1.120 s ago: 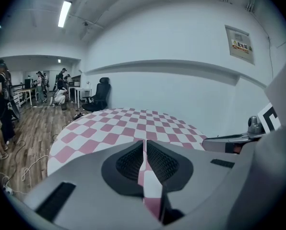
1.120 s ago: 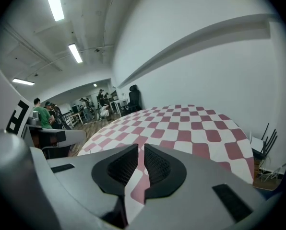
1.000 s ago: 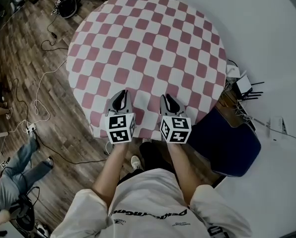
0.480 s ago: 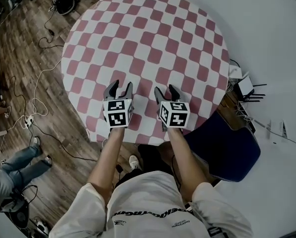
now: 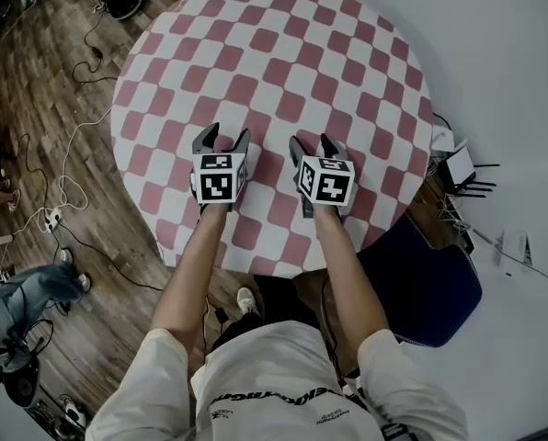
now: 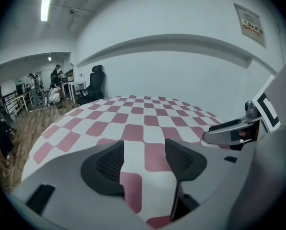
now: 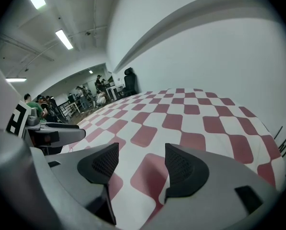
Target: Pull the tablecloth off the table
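Head view: left tongs [image 5: 223,136] and right tongs [image 5: 312,144] have just been opening and now gape empty, further in over the tablecloth [image 5: 283,53]; grasp probably next.

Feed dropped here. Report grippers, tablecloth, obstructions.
Left gripper, right gripper: jaws just opened wide, nothing pinched. Checkered tablecloth spread flat beneath them, not pulled. Nothing lying on it.

A pink-and-white checked tablecloth [image 5: 283,81] lies flat over the whole round table.
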`<state>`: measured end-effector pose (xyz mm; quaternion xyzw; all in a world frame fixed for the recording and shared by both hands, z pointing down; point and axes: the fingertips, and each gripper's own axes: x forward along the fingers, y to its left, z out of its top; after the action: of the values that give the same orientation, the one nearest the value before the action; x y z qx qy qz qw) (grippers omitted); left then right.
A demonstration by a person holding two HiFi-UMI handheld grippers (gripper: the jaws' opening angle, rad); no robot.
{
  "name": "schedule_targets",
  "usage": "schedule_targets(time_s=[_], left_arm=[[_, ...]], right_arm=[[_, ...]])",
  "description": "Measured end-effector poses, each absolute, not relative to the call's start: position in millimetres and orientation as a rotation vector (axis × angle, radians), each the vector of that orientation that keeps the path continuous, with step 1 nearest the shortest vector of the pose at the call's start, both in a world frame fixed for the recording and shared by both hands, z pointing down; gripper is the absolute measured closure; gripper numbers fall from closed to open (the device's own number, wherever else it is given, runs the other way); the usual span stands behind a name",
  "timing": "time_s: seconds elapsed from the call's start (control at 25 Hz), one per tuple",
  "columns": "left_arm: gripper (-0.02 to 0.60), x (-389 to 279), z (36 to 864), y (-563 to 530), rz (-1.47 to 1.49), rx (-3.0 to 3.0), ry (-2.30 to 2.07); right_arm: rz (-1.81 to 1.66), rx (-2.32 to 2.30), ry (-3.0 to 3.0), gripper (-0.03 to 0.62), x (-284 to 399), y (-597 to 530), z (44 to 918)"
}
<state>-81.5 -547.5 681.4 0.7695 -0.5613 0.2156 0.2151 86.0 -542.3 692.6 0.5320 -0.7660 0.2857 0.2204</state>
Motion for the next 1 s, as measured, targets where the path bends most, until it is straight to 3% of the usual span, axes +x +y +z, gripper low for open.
schedule_targets(time_s=[1.0], left_arm=[[0.305,-108,757,-661,0.781,2.042,-1.562]], right_arm=[[0.768,1.43,-2.005,0.295,120,-660,747]])
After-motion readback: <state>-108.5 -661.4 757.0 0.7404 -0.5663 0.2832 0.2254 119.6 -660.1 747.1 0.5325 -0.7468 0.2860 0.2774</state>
